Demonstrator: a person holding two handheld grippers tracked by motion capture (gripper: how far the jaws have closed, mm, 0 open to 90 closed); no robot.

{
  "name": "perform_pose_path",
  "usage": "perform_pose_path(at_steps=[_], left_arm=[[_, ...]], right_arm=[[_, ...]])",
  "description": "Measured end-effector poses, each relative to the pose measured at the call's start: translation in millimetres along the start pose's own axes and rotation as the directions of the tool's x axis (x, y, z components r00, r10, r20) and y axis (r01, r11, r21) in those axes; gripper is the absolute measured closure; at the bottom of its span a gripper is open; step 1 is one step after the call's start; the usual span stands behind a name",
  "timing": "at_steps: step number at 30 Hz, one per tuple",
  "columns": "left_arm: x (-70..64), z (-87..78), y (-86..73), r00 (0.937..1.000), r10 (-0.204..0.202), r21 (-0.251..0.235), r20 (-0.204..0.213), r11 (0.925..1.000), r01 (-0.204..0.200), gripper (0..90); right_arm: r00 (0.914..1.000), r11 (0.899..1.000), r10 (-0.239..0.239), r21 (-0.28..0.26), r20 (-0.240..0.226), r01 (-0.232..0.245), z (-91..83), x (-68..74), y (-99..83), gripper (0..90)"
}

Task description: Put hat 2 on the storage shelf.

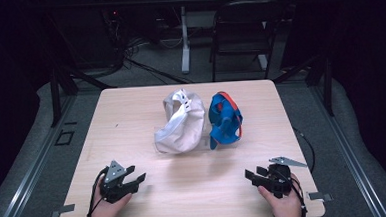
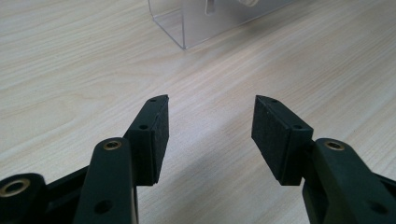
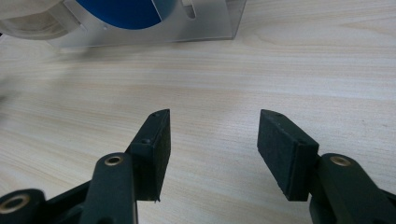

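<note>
You are holding a two-jaw gripper in each hand, both low over the near edge of a pale wooden counter [image 1: 131, 116]. Your left gripper [image 1: 129, 178] sits near the left corner, its jaws spread wide with nothing between them. Your right gripper [image 1: 254, 176] mirrors it near the right corner, jaws equally wide and empty. Both point forward and slightly inward, toward the middle of the counter. This looks like a resting or ready pose, probably chosen so either hand can reach forward with the same ease.

Well ahead of both sets of jaws, at the centre of the counter, stands a clear plastic stand [image 1: 202, 140]. Two caps rest upright on it, side by side: a white cap [image 1: 182, 124] ahead and to the right of your left jaws, and a blue cap [image 1: 224, 119] with an orange trim ahead and to the left of your right jaws. The stand seems meant to hold the caps up in shape, off the counter.

In the left gripper view, a corner of the stand lies beyond the jaws. In the right gripper view, its front wall and some blue cap lie beyond the jaws, upper left.

Your forearms enter from the near edge, wrists level.
</note>
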State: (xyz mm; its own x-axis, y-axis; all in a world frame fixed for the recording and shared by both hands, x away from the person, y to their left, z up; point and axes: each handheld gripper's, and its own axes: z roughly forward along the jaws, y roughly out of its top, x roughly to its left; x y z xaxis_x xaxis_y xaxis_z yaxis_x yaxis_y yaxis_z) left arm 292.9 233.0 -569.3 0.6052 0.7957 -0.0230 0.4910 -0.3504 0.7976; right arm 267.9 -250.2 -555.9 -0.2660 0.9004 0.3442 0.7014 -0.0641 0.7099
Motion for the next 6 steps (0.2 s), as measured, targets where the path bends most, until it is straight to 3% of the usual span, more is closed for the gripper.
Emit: perform_pose_path(at_steps=[6], left_arm=[[-5.3,-1.3,1.6,1.0000,-0.001,-0.011,0.004,0.9999,0.001,47.4]], right_arm=[[1.0000,1.000,0.008,-0.011,0.005,-0.008,-1.2,-2.6,0.3,44.1]])
